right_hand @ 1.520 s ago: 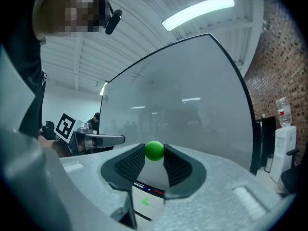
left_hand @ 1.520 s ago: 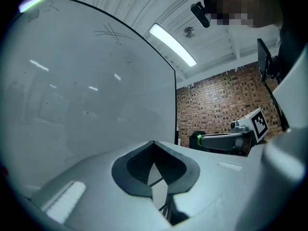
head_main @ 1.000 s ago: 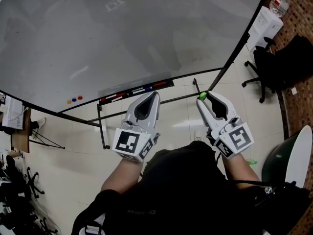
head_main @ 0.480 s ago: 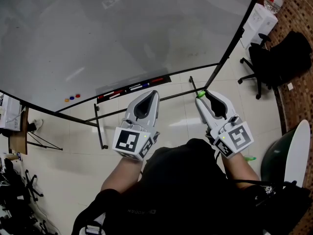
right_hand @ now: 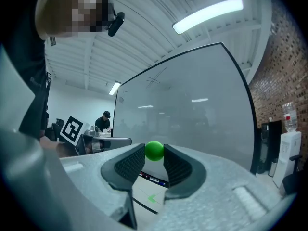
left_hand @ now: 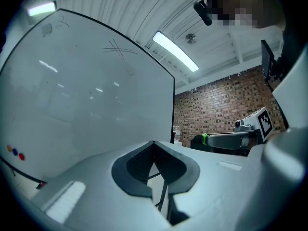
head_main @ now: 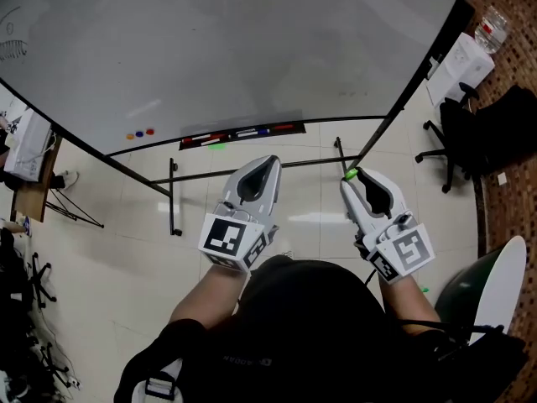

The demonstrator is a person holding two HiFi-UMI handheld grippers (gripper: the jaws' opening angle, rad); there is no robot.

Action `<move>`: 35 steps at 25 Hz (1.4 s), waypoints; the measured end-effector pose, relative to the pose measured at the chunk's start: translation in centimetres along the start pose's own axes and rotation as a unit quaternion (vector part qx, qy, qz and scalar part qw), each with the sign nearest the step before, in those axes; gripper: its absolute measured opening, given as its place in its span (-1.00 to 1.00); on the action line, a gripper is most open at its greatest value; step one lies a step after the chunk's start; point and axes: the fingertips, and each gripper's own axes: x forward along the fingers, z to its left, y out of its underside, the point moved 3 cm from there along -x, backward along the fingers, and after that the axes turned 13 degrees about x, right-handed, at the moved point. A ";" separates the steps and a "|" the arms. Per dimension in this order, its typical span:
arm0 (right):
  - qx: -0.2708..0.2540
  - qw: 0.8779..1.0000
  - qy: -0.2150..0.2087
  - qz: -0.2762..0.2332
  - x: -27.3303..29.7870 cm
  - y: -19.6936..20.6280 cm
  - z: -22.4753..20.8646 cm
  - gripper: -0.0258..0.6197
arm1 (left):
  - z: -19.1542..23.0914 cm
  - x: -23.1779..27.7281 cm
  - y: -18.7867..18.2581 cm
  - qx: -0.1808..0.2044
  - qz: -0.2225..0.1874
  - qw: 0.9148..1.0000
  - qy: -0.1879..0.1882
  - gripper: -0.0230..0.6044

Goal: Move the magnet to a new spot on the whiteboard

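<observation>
Magnet (right_hand: 154, 150) pinched between right gripper (head_main: 350, 177) fingers (right_hand: 179, 166), off the whiteboard (head_main: 252, 49) ahead; placing it remains. Left gripper (head_main: 270, 161) fingers pressed together.

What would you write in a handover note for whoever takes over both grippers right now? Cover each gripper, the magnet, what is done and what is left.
Left gripper: shut, empty.
Right gripper: shut on the green magnet, pinched at the jaw tips.
Whiteboard: ahead, not touching the magnet.
Done: magnet is off the board and in grip.
Left: set it on a new spot on the board, then release.
</observation>
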 end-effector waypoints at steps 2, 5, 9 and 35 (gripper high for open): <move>0.006 1.000 -0.005 0.003 -1.5 0.4 0.9 -0.58 | -1.4 -1.5 -0.2 0.001 0.004 1.000 -0.005 -0.88; 0.019 1.000 -0.008 0.007 -3.7 1.3 1.9 -0.58 | -3.5 -4.0 0.6 0.000 0.025 1.000 -0.010 -0.88; 0.055 0.998 -0.022 0.017 -5.0 3.7 3.2 -0.58 | -5.1 -8.0 2.4 -0.002 0.067 0.997 -0.035 -0.88; 0.010 0.984 -0.171 0.048 17.0 11.9 39.3 -0.58 | 21.6 -43.3 3.4 0.029 0.082 0.974 -0.211 -0.88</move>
